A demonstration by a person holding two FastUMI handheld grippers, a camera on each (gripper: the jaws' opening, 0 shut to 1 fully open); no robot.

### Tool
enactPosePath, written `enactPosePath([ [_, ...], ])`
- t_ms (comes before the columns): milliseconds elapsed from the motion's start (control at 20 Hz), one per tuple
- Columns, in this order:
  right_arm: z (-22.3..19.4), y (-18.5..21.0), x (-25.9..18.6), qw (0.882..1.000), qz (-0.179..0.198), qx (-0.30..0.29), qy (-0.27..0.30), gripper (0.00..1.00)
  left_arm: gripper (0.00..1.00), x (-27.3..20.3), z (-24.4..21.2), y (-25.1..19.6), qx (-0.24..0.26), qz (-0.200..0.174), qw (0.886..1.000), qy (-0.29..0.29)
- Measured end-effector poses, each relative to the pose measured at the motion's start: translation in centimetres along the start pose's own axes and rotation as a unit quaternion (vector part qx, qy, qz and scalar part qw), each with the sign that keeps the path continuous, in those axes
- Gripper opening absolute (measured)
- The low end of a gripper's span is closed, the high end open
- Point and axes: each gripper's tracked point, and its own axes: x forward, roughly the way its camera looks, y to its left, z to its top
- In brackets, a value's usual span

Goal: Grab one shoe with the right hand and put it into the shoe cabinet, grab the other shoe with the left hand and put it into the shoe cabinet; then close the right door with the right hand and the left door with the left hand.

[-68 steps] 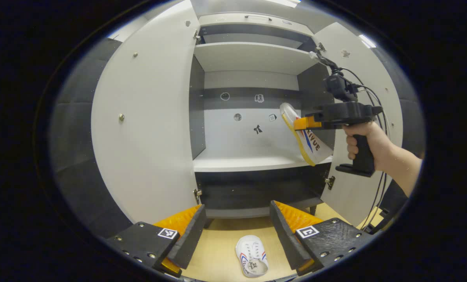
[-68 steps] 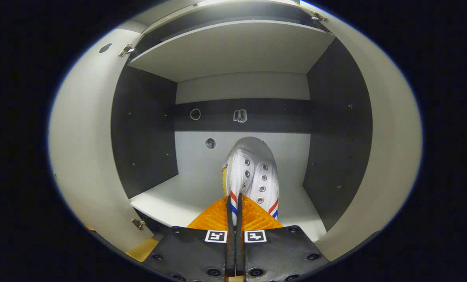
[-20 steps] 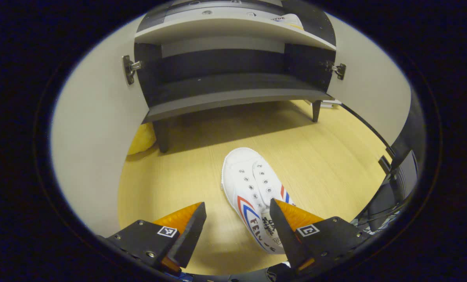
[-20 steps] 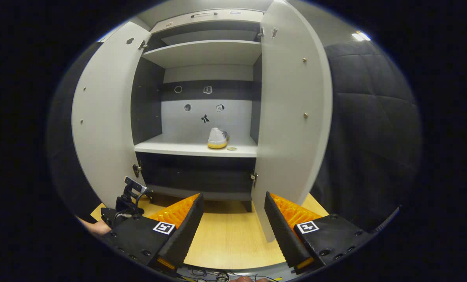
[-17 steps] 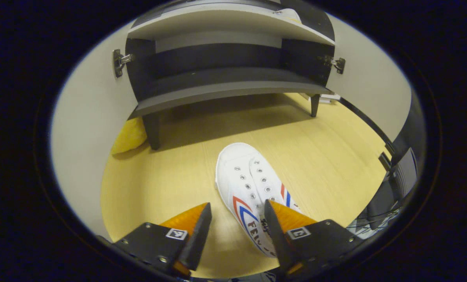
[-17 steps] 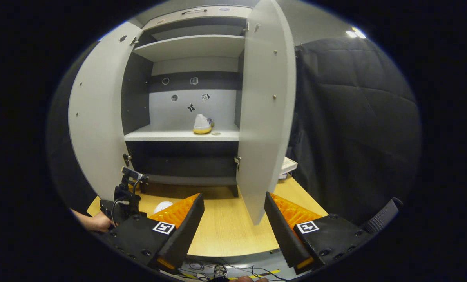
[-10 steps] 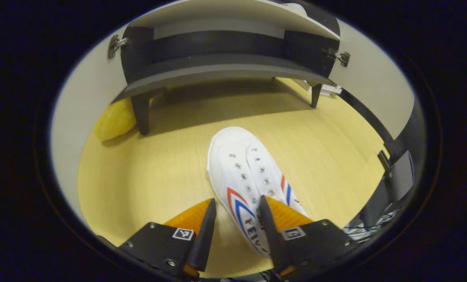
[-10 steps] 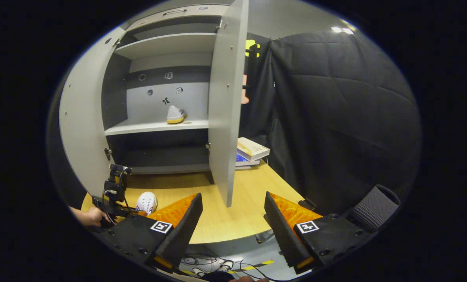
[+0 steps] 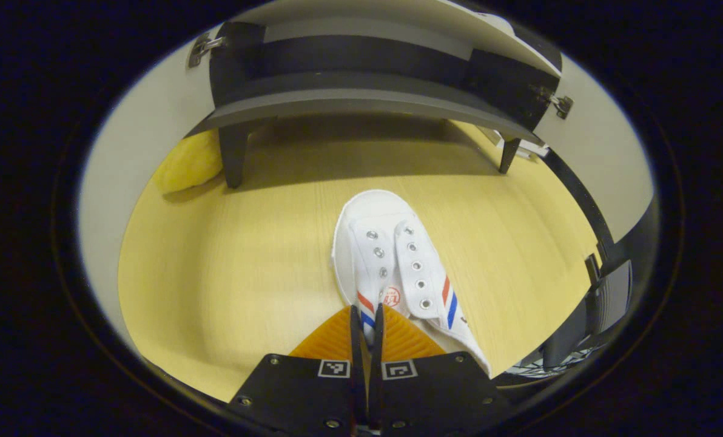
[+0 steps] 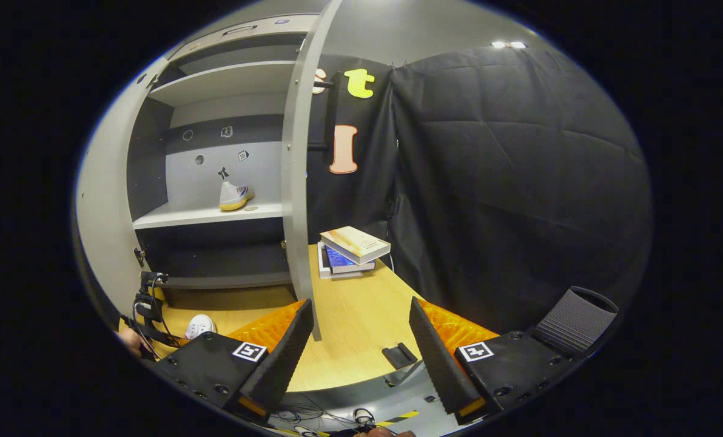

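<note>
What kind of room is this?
Probably a recording booth set up like a home corner: a shoe cabinet on a wooden table, books, and black cloth for walls.

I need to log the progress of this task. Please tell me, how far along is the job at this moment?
About half done. One shoe already sits on the cabinet's shelf. In hand: the left gripper is shut on the second shoe, which lies on the wooden floor in front of the cabinet. The right gripper is open and holds nothing. Left: shelving this shoe and closing both doors; the right door stands open.
</note>
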Motion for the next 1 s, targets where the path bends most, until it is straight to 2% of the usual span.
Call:
enactPosePath([
  [200,0.8,-1.8,3.4,1.000,0.011,0.010,-0.003,0.98,0.03,-0.7,1.0,-0.1,-0.023,0.023,0.999,-0.009],
  [500,2.9,-5.3,8.4,1.000,0.007,0.025,-0.013,0.98,0.02,-2.2,2.8,0.6,-0.041,0.029,0.998,-0.044],
  [750,5.2,-6.3,11.5,0.999,0.010,0.028,-0.027,0.98,0.02,-4.9,5.0,1.4,-0.035,0.040,0.993,-0.110],
  [1000,6.3,-5.8,12.9,0.999,0.028,0.021,-0.030,0.97,0.02,-7.2,6.5,2.0,-0.062,0.020,0.982,-0.176],
])
